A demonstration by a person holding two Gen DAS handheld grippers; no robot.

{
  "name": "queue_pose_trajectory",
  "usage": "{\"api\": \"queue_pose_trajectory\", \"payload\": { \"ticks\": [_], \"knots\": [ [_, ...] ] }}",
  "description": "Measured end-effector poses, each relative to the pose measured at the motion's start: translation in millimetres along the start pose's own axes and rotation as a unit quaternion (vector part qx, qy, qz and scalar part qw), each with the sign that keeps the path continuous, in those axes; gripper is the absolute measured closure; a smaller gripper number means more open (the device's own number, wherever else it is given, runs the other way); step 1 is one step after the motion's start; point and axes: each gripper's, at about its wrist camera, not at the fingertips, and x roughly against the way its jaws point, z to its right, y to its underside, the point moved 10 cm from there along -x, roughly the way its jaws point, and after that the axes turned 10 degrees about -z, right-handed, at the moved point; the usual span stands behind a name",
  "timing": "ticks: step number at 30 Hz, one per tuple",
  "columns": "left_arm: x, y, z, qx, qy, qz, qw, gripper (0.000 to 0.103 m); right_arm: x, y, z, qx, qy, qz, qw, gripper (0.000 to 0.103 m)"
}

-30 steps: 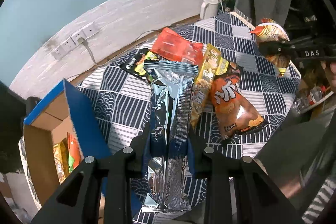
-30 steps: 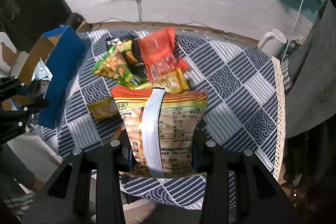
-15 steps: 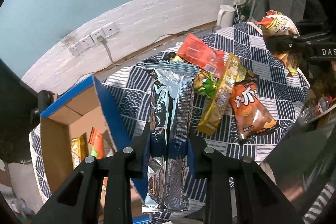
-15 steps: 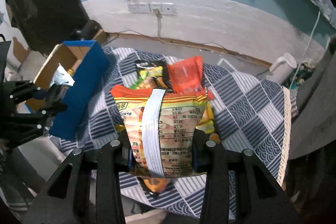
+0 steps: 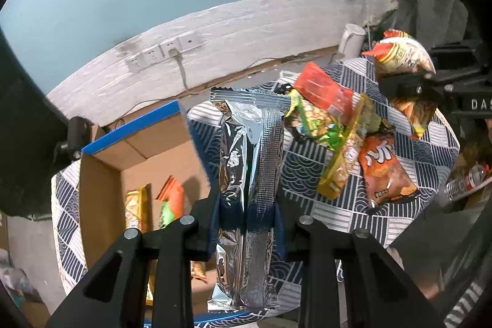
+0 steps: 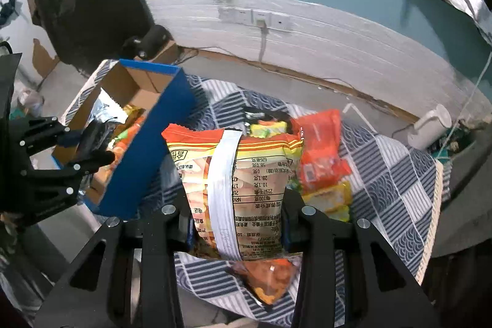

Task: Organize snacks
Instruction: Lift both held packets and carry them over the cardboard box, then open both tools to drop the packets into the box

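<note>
— Two packets are hanging in the air at once, and that is what is worrying me. My left gripper (image 5: 246,223) is clamped on the silver foil packet (image 5: 249,174), pinching it low down so most of its length is standing free above the fingers. My right gripper (image 6: 236,223) is squeezing the orange snack bag (image 6: 236,180) by its lower half.

— Where is the box?

— In the left wrist view the cardboard box (image 5: 101,174) is sitting at about nine o'clock from the foil packet, open, with a few packets already lying inside. Its blue flap (image 5: 196,143) is standing up just beside the packet.

— So what are you fearing?

— I am thinking the tall, slick foil could be catching on that flap on the way over, or pivoting in the pads and sliding out short of the opening. The orange bag is puffy, so squeezing harder risks crushing what is inside.

— And the pile?

— The loose snacks (image 6: 319,168) are lying heaped on the patterned cloth (image 6: 399,174) at one o'clock from the orange bag. In the right wrist view my left gripper is hovering at nine o'clock by the box, so both claws could be crowding the same opening.
</note>
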Motion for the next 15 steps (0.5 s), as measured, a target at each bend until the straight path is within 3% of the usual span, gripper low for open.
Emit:
{"api": "queue_pose_trajectory", "payload": {
  "ticks": [15],
  "knots": [
    [-2.3,25.1,-80.6,0.074,-0.018,-0.002,0.9971,0.074,-33.0,-46.0,-89.9,0.045,-0.039,-0.017,0.998,0.064]
  ]
}}
